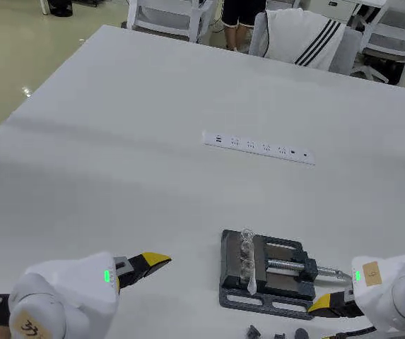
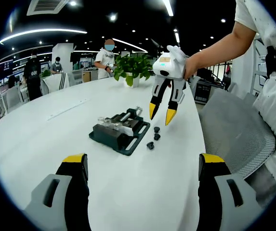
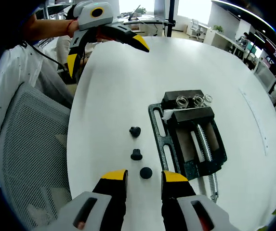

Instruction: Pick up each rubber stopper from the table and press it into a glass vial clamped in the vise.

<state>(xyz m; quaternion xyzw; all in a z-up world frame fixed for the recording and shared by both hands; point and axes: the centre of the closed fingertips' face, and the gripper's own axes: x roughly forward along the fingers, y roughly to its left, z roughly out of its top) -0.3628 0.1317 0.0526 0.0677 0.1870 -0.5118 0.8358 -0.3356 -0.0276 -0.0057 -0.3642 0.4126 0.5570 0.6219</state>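
My right gripper (image 3: pixel 144 177) has its yellow-tipped jaws parted a little, with nothing pinched between them. The nearest stopper (image 3: pixel 146 173) shows in the gap just past the tips, with bare table (image 3: pixel 109 96) on either side of it. In the left gripper view this gripper hangs tips-down above the stoppers, clear of them. Further out along the jaws I see the second stopper (image 3: pixel 136 154) and then the third stopper (image 3: pixel 135 130). The three lie in a loose line on the table, apart from one another. Off to the right of that line, ahead of my right-hand jaw, sits the vise (image 3: pixel 190 139), its screw pointing back toward the gripper. At its far end three vials (image 3: pixel 194 100) stand upright in a row, clamped side by side, their mouths showing as open rings. My left gripper (image 2: pixel 142 161) is spread wide and holds nothing. The vise lies well ahead of it, a little toward its left-hand jaw. The stoppers sit just beside the vise on the side of the right-hand jaw, under the other gripper's tips. Farthest out, in the head view, a white power strip (image 1: pixel 259 147) lies flat on the table well beyond the vise.
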